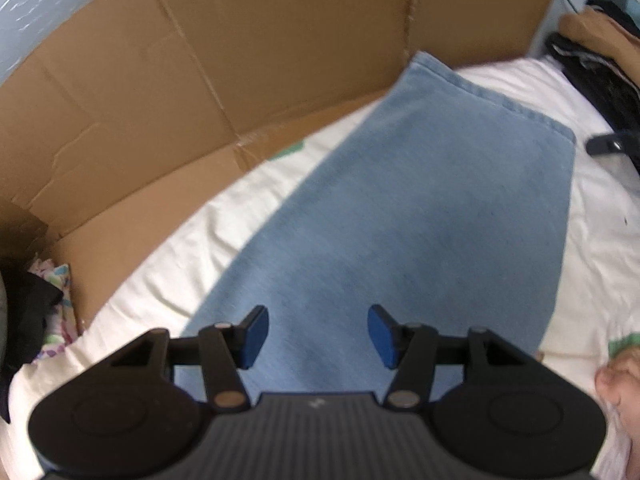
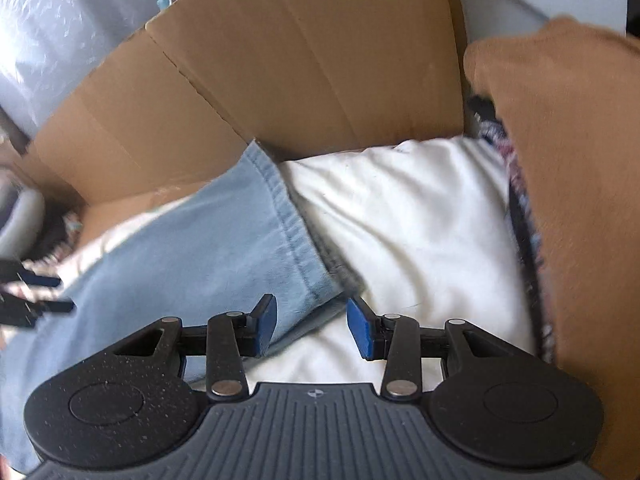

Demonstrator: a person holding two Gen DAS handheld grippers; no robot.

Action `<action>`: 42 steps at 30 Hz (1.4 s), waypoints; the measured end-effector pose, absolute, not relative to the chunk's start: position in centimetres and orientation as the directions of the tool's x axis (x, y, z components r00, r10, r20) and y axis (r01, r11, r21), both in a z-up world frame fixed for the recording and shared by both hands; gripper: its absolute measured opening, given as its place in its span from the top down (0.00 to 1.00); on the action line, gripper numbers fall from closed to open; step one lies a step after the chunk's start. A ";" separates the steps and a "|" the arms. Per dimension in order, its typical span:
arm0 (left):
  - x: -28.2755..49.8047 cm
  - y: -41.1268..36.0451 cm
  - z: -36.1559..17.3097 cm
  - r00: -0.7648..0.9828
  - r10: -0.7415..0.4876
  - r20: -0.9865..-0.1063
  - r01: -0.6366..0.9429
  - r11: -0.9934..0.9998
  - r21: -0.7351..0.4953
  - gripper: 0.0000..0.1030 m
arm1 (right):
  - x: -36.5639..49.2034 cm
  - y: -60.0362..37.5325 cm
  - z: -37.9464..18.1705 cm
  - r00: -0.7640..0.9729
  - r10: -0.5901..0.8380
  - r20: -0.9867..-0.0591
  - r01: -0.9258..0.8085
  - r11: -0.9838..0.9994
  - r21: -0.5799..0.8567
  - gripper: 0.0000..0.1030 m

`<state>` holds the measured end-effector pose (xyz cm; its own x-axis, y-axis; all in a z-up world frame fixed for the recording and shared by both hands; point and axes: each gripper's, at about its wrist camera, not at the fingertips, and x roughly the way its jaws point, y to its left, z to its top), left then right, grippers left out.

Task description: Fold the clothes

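A light blue denim garment lies flat on a white sheet, its hemmed end at the far side by the cardboard. My left gripper is open and empty just above the near part of the denim. In the right wrist view the denim runs from the left to its hemmed end, and my right gripper is open with the hem corner between its blue pads. The left gripper shows at the left edge of that view.
A tall cardboard panel stands along the far side, also in the right wrist view. A brown garment and dark patterned clothes lie on the right. Patterned and dark fabric sits at the left.
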<state>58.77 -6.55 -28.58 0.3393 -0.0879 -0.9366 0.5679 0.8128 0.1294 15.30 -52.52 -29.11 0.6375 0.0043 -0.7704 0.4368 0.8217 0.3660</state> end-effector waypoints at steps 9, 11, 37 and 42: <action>57.7 -7.5 -29.5 0.313 -0.115 -0.943 0.590 0.801 0.098 0.44 | 17.2 -52.9 -31.0 0.628 0.055 -0.776 0.451 0.787 0.421 0.56; 57.4 -7.9 -29.7 0.309 -0.127 -0.943 0.595 0.799 0.087 0.44 | 17.4 -53.1 -31.3 0.625 0.061 -0.778 0.458 0.778 0.430 0.71; 56.4 -11.0 -32.5 0.281 -0.254 -0.926 0.627 0.779 -0.024 0.44 | 19.5 -54.1 -32.0 0.509 0.030 -0.860 0.517 0.789 0.333 0.90; 55.3 -8.4 -30.3 0.372 -0.245 -0.895 0.570 0.822 0.012 0.44 | 19.7 -53.2 -30.5 0.492 -0.003 -0.871 0.503 0.817 0.282 0.85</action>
<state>55.27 -8.42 -30.33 0.3722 -0.2454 -0.8951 0.5696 0.8218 0.0116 19.68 -53.20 -30.47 0.4920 -0.0027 -0.8706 0.5031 0.8170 0.2818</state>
